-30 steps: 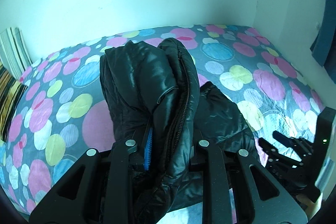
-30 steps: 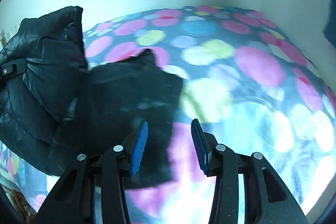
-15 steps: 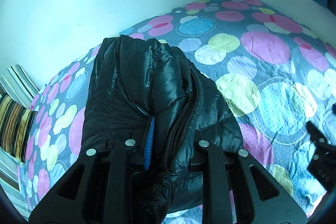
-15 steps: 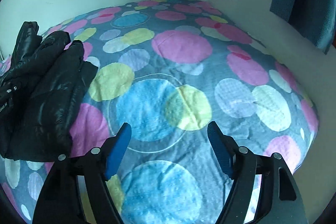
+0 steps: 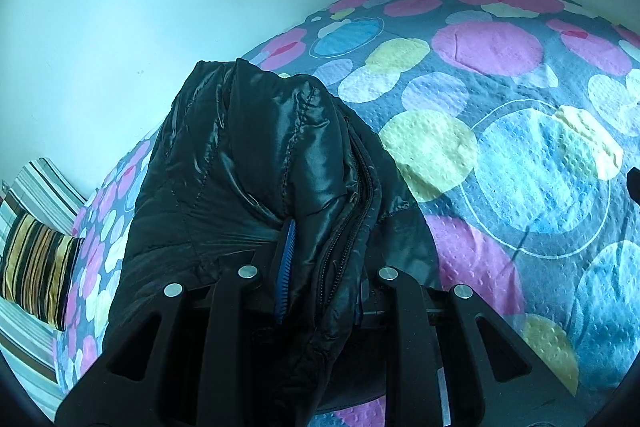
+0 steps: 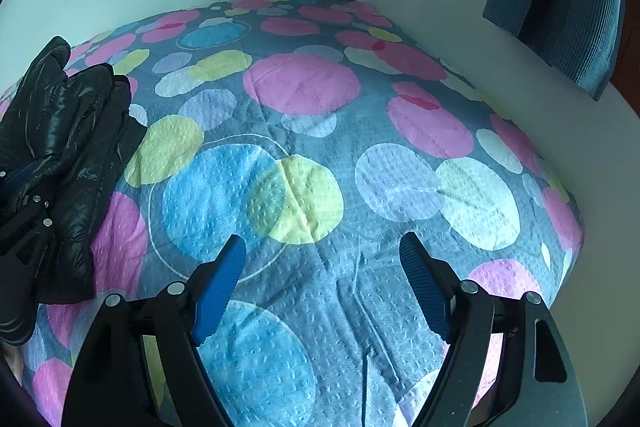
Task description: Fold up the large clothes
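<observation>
At lower centre the left gripper [image 5: 320, 267] clamps the black jacket [image 5: 256, 163] bunched to carry it, while the right gripper [image 6: 322, 283] gapes empty above the bedspread [image 6: 400, 163].

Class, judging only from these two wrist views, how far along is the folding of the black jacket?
Done: the black puffer jacket is bunched into layers on the spotted bedspread. In hand: the left gripper is clamped on its zipper edge. Left: the right gripper is open and empty; the bundle is not yet flat or released.
</observation>
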The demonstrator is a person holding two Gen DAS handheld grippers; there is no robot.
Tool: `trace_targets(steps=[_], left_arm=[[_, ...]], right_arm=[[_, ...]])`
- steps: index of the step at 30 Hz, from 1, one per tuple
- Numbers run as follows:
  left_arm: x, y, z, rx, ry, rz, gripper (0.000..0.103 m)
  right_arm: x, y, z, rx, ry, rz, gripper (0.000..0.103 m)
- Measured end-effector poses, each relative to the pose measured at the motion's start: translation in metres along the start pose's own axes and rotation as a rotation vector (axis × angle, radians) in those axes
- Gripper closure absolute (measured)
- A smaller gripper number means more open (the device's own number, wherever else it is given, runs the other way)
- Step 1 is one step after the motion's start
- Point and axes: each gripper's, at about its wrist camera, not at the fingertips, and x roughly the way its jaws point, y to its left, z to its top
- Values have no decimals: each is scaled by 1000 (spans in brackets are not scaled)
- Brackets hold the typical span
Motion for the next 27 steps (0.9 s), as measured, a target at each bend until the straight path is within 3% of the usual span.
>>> trace_targets(steps=[3,6,7,15,21,24,27], left_arm=[[-6,4,0,-8,-20,2,79],[-17,6,-1,-20,-43,-36,61],[-20,7,-1,-29,-50,-51,59],[-68,25,-1,-83,-112,-210,55],[-105,72,-5,-180,-159,-323,53],[-120,110,-9,-251,-215,-300,49],[-114,158,-17,-342,-227,-212,47]], right_arm=[[0,0,-1,-6,2,-7,25],[-2,0,-3,-7,4,-5,25],[-3,1,-3,-10,3,-8,25],[-17,7,-3,-32,-15,-30,25],[-34,20,5,-43,-45,-8,25],[-44,32,14,-45,-69,24,25],[-57,46,26,-44,-109,76,25]])
